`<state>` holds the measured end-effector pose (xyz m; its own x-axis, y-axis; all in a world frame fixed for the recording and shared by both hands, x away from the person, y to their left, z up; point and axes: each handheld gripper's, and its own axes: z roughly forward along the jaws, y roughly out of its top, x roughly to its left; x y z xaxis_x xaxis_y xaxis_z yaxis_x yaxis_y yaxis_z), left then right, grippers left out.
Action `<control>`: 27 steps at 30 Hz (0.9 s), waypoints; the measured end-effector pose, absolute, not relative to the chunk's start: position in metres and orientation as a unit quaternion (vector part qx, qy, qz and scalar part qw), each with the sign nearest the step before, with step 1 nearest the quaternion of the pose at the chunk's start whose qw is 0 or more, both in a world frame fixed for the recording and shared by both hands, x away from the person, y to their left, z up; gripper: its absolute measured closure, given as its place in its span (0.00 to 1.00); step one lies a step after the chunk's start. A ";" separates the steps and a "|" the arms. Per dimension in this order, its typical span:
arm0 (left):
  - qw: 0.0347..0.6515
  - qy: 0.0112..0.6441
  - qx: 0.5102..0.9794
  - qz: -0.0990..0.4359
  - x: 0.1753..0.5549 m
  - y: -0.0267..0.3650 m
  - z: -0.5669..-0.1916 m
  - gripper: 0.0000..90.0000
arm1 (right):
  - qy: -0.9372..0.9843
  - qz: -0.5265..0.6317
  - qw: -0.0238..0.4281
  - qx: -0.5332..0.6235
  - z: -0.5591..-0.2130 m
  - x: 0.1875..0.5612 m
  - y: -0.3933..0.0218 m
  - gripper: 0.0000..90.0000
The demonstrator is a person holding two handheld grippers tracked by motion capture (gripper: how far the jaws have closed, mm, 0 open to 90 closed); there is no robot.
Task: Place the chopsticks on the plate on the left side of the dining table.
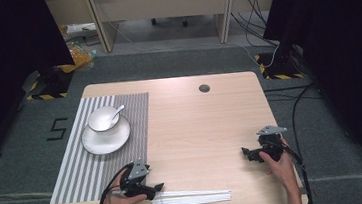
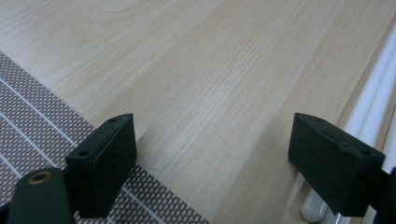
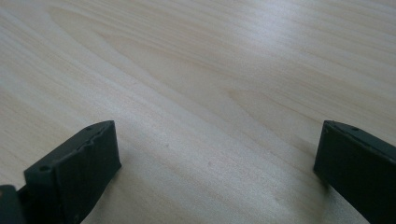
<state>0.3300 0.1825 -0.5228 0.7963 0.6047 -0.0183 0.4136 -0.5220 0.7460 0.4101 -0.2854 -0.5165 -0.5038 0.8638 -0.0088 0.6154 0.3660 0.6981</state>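
My left gripper (image 1: 156,189) rests near the table's front edge, open, jaws pointing right at the near end of several white chopsticks (image 1: 191,199). In the left gripper view that gripper (image 2: 212,163) spans bare wood, with the chopsticks (image 2: 373,107) beside its right jaw and the striped placemat (image 2: 32,126) by its left one. A white bowl (image 1: 103,119) holding a white spoon (image 1: 118,111) sits on a white plate (image 1: 103,142) on the placemat (image 1: 74,165). My right gripper (image 1: 247,153) stands open at the right, jaws pointing left; in its own view the gripper (image 3: 215,172) has nothing between its fingers.
The wooden table (image 1: 201,125) has a round cable hole (image 1: 204,88) near its far edge. Beyond the table lie grey floor, a desk frame, cables and dark curtains on both sides.
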 end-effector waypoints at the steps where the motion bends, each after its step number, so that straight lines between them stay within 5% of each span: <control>1: 0.390 0.295 0.864 0.123 0.330 0.182 -0.523 0.16 | 0.804 0.325 0.191 0.460 -0.517 0.410 -0.285 0.00; 27: 0.383 0.285 0.871 0.113 0.334 0.181 -0.521 0.16 | 0.802 0.324 0.194 0.463 -0.517 0.411 -0.286 0.00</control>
